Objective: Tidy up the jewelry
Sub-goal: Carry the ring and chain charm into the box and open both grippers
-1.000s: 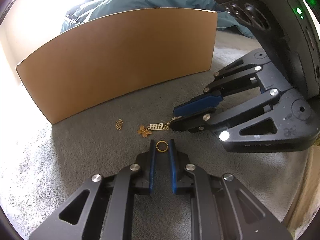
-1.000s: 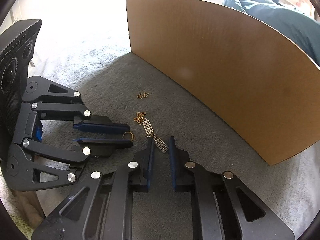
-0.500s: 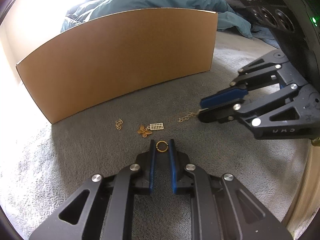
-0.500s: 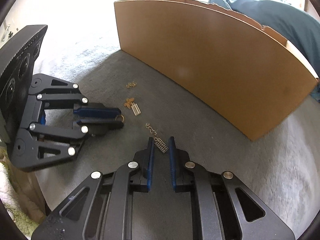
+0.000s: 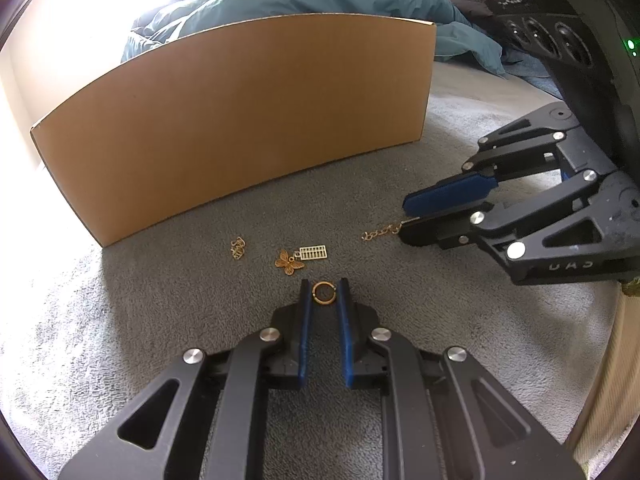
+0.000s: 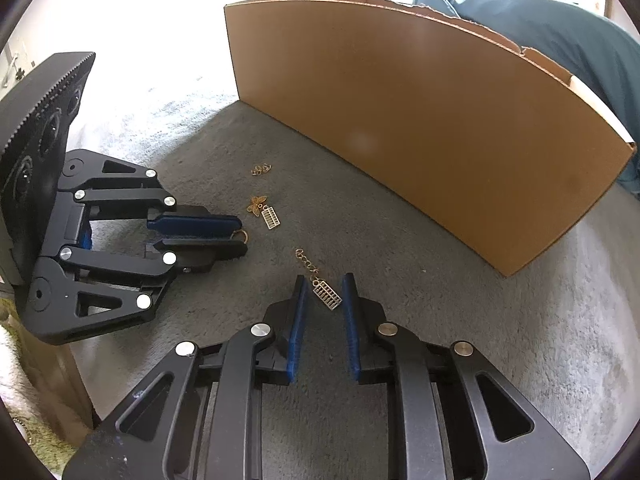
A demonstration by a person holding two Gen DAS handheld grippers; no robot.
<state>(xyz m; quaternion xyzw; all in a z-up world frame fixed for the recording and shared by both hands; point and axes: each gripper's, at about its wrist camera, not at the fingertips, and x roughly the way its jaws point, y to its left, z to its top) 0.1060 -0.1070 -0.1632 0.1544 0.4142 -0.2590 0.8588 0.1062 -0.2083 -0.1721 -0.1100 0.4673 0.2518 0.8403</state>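
Between the left tongs' (image 5: 323,294) tips, a gold ring (image 5: 322,293) is sitting pinched and pinned; the right tongs (image 6: 325,294) are opening, releasing a chain charm (image 6: 327,295) onto the carpet (image 6: 400,272).

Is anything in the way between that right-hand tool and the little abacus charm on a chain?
Nothing visible: the abacus charm already lies between the right gripper's opening jaws, on bare carpet.

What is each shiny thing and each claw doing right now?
Left claw: nearly shut, gold ring between its fingers.
Gold ring: between the left claw's fingers, at their tips.
Right claw: jaws opening, grid charm between them, pads not pressing it.
Grid charm with chain: lying flat on the carpet.
Butterfly charm: lying on the carpet, a second grid charm beside it.
Small gold tangle: loose on the carpet.
Cardboard box: standing upright.
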